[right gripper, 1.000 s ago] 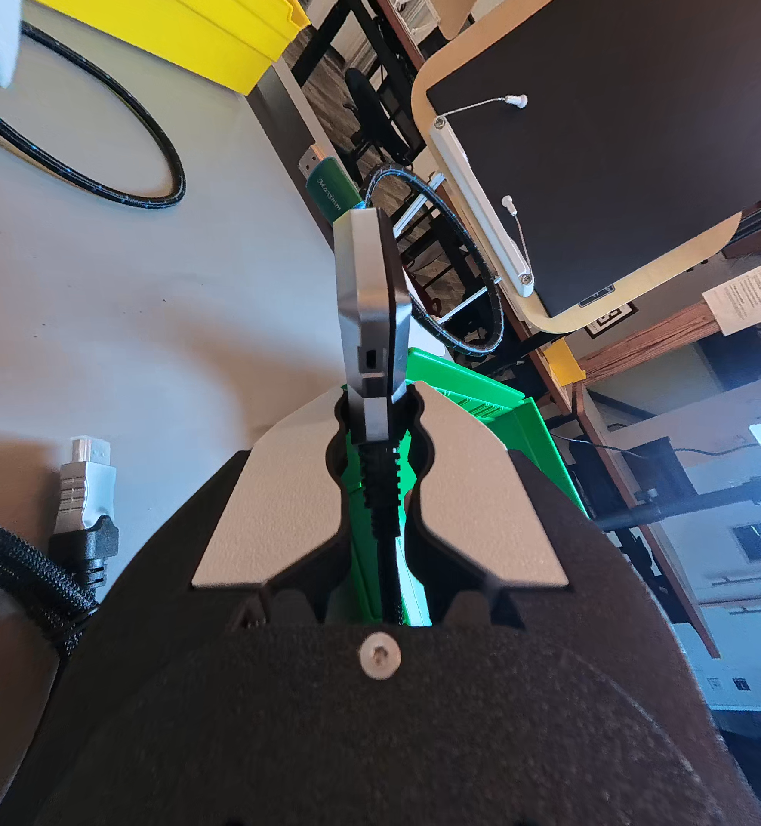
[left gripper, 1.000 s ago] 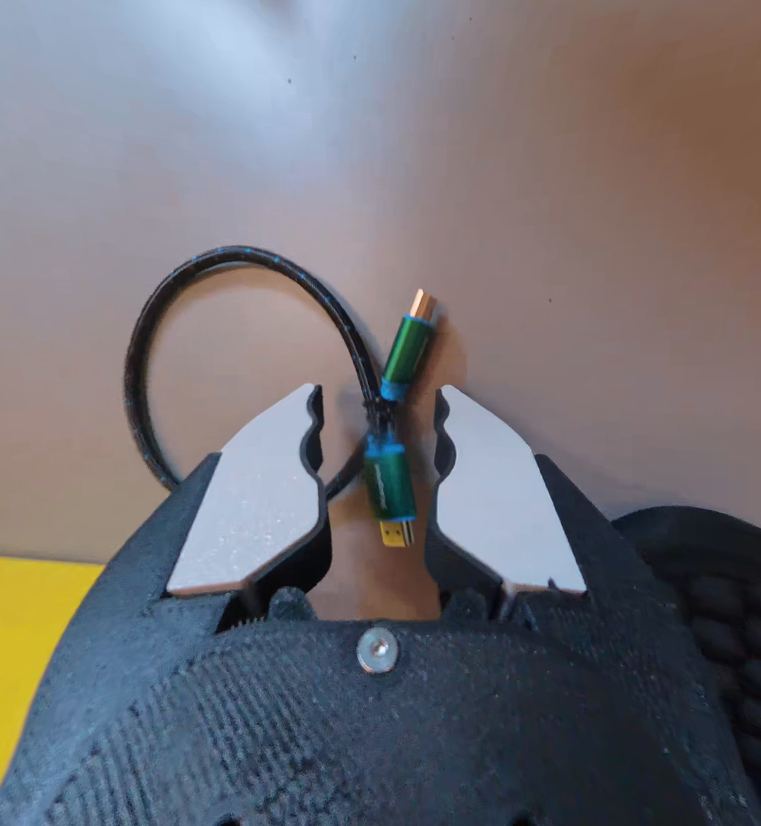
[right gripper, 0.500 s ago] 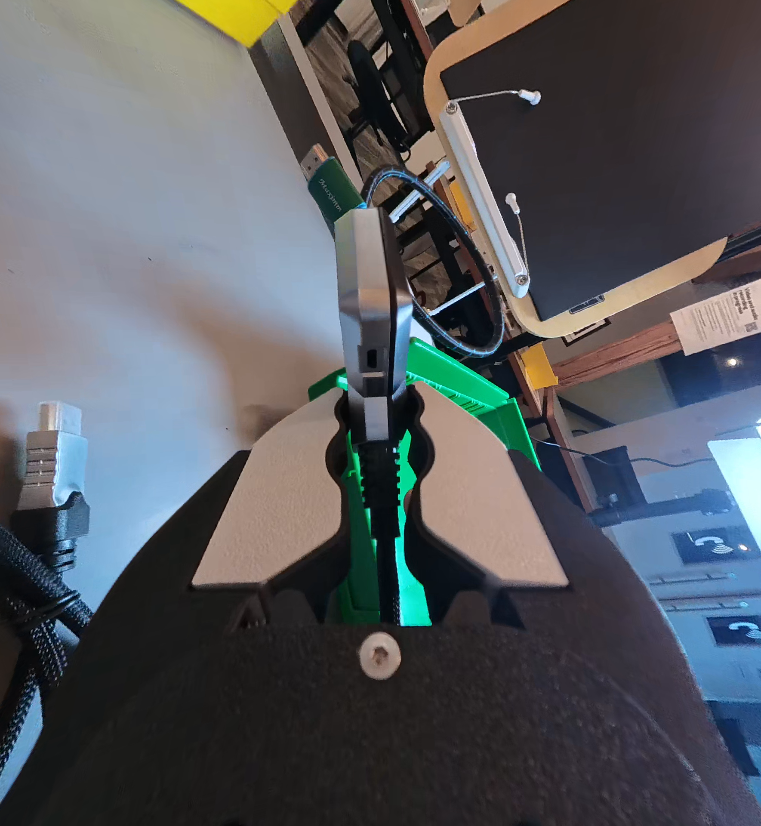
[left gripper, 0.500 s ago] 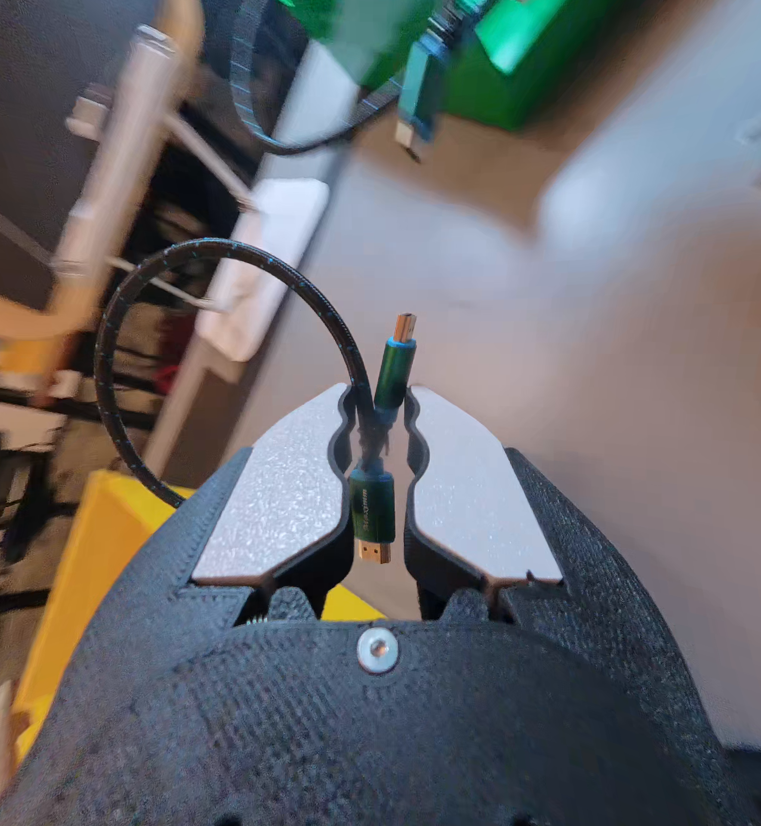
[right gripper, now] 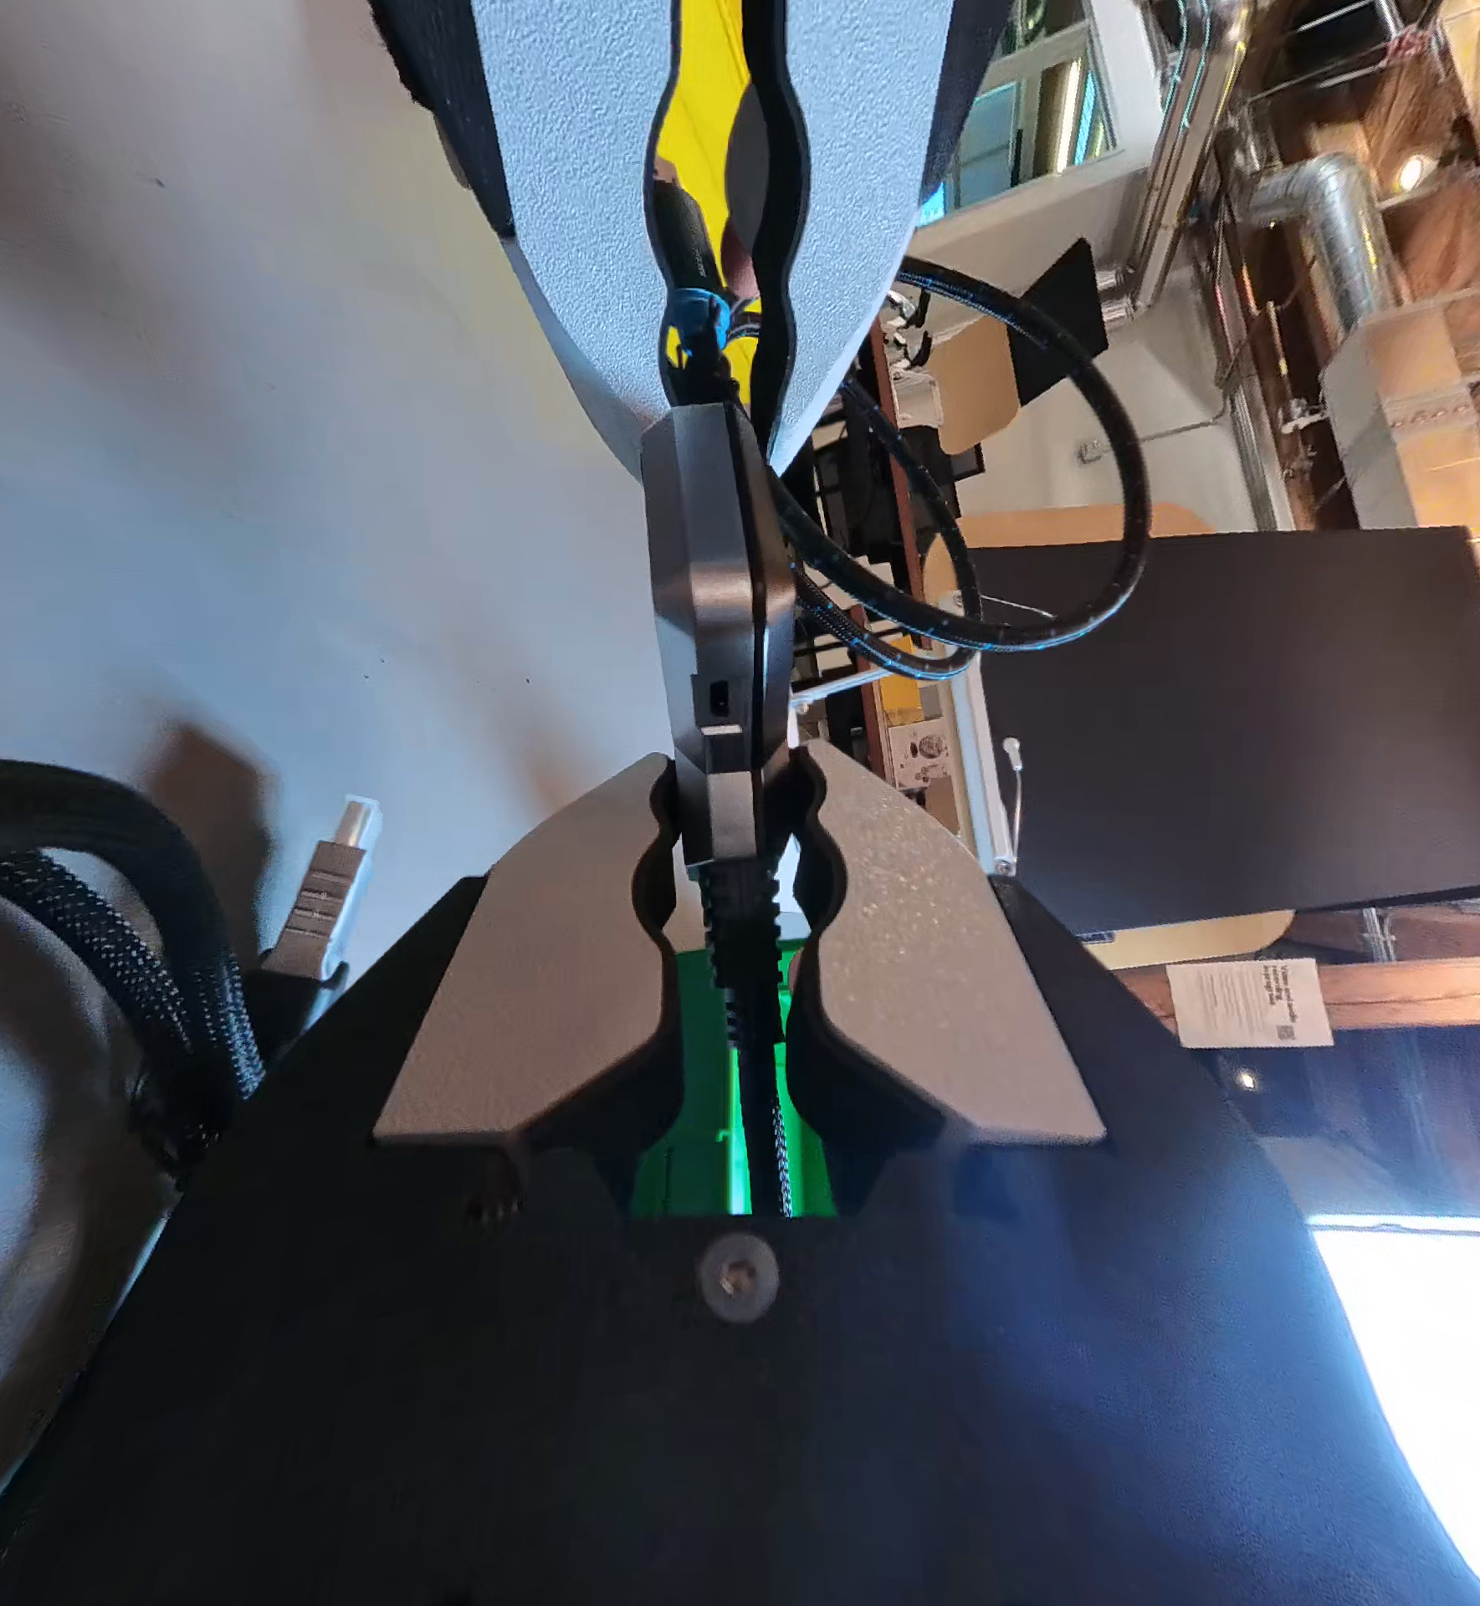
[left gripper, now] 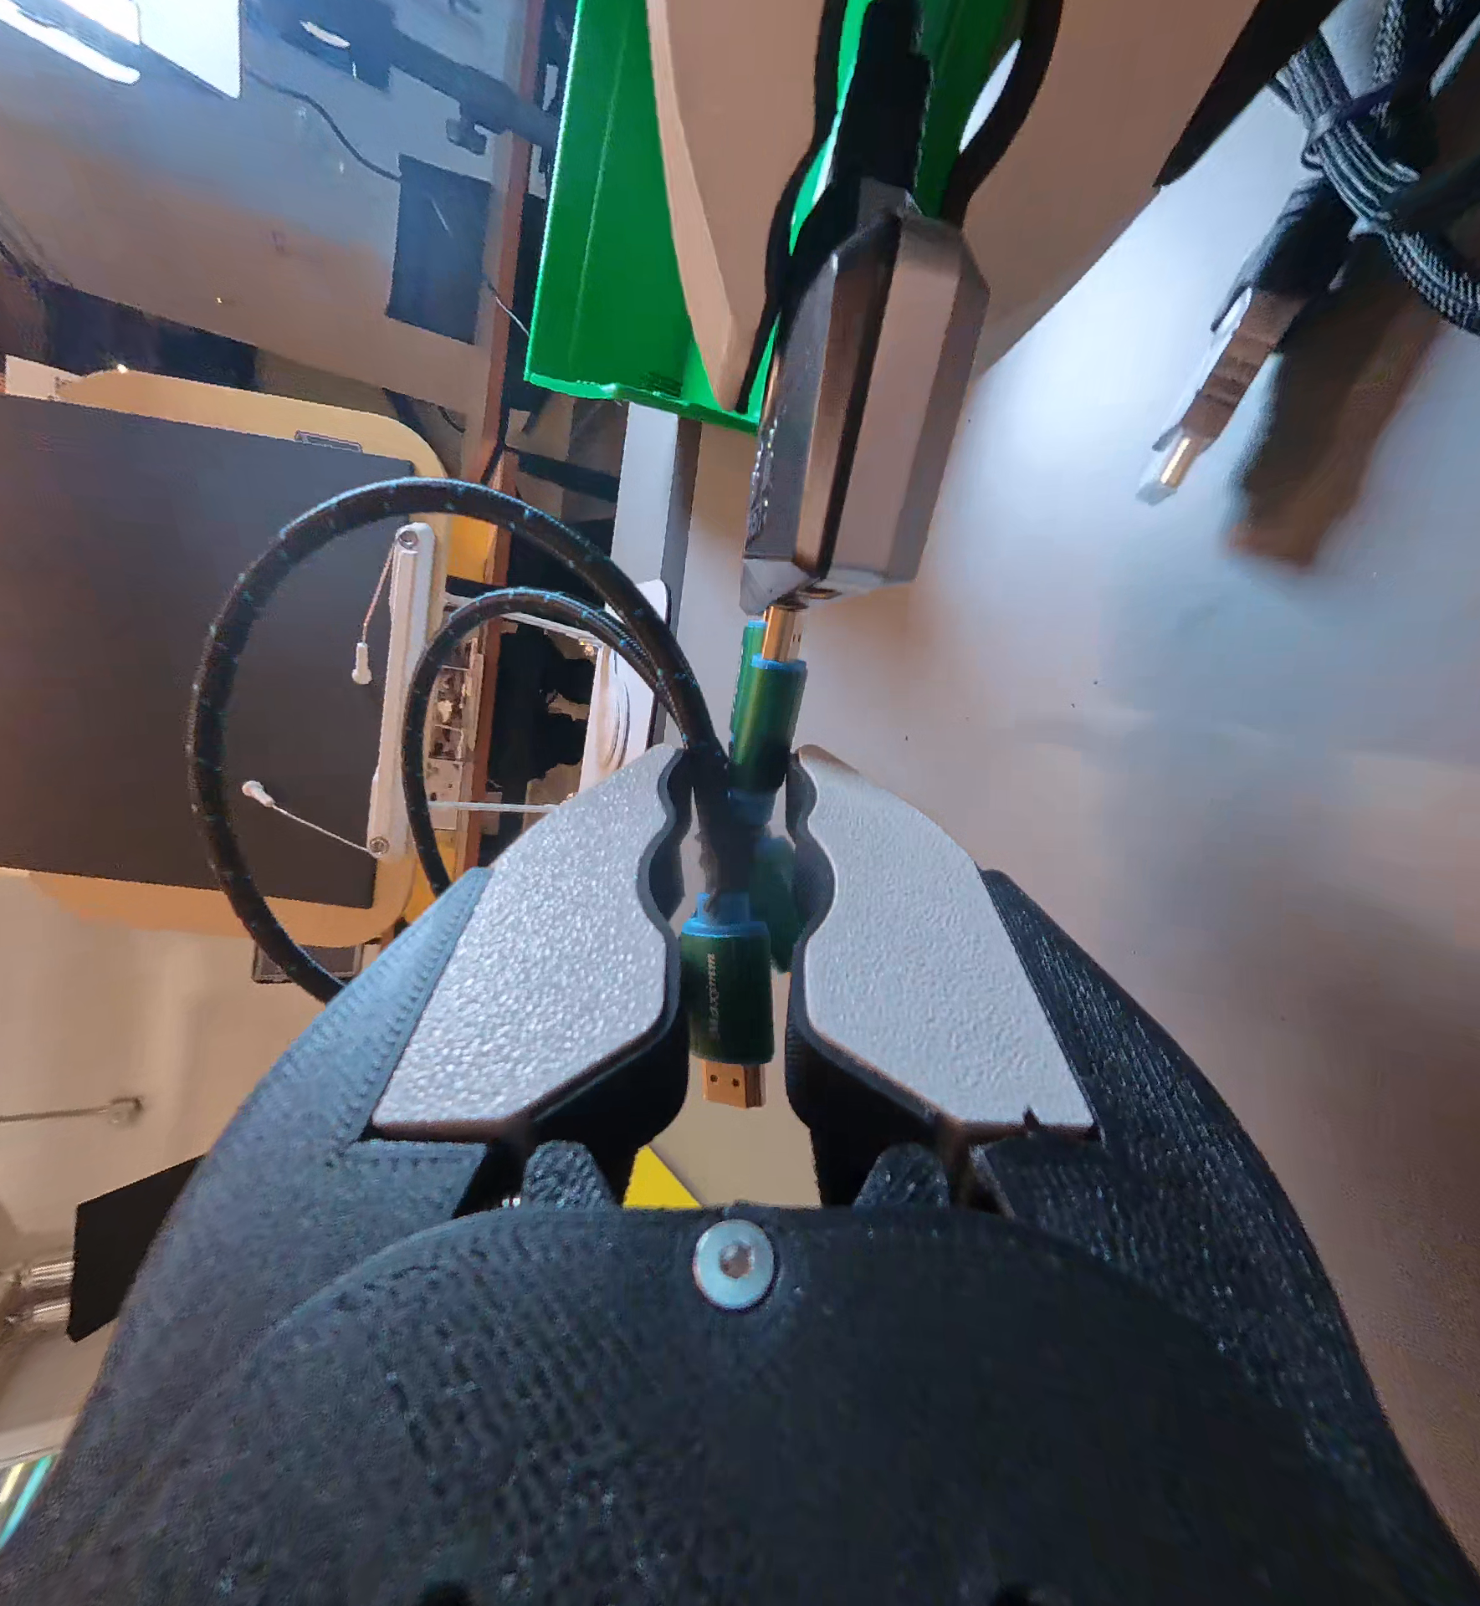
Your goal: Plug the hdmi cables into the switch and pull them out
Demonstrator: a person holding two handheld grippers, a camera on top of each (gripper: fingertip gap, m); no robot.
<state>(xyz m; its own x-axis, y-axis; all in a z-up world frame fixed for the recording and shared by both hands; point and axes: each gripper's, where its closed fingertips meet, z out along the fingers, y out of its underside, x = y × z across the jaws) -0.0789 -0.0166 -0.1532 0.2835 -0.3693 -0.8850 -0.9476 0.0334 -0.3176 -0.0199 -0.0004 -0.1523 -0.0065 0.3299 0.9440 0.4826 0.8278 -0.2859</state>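
My left gripper (left gripper: 736,765) is shut on a green HDMI cable just behind its front plug (left gripper: 766,708). The plug's gold tip (left gripper: 784,627) meets the near end face of the grey switch (left gripper: 875,391). The cable's other green plug (left gripper: 727,999) hangs back between my fingers, and its black braided loop (left gripper: 223,695) curves left. My right gripper (right gripper: 732,765) is shut on the switch (right gripper: 706,600) at its cable end and holds it in the air. The left gripper (right gripper: 719,261) faces it from above in the right wrist view. A second braided loop (left gripper: 423,730) hangs by the switch.
A silver HDMI plug (right gripper: 328,895) on a thick black braided cable (right gripper: 110,912) lies on the pale table (right gripper: 284,434); it also shows in the left wrist view (left gripper: 1197,417). A green bin (left gripper: 614,217) and a yellow bin (right gripper: 701,87) stand at the table edge. Dark boards and shelves stand beyond. Spacing between my two grippers at the tips: around 7 centimetres.
My left gripper closed on the green cable, lifted it off the table and swung it to face the switch. The plug tip now reaches the switch's end. The right gripper kept hold of the switch.
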